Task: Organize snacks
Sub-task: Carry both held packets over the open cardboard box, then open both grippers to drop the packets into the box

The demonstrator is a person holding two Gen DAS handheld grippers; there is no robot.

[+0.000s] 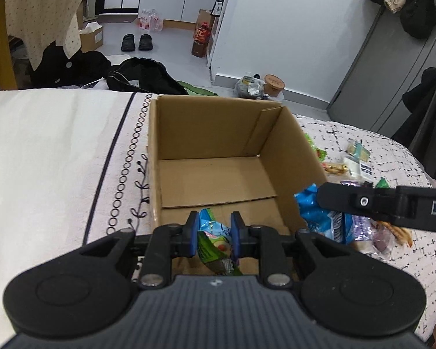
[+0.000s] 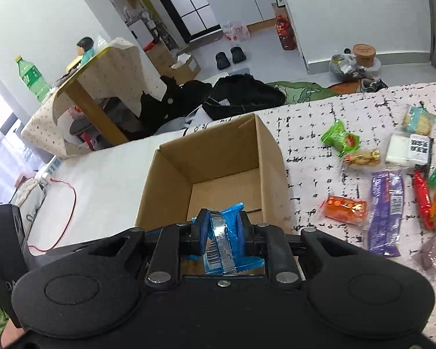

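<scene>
Snacks | left tongs clamp green packet | right tongs clamp blue packet | above cardboard box

We see a brown box. The cloth under it is white with little black marks. One snack is green, one snack pack is blue, one bar is purple.

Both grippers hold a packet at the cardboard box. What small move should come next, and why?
Probably open the left gripper and drop its green snack packet. It is clamped right above the cardboard box floor, just inside the near wall, and the box looks empty. The right gripper, shut on the blue packet, is over the box's near rim and could follow.
</scene>
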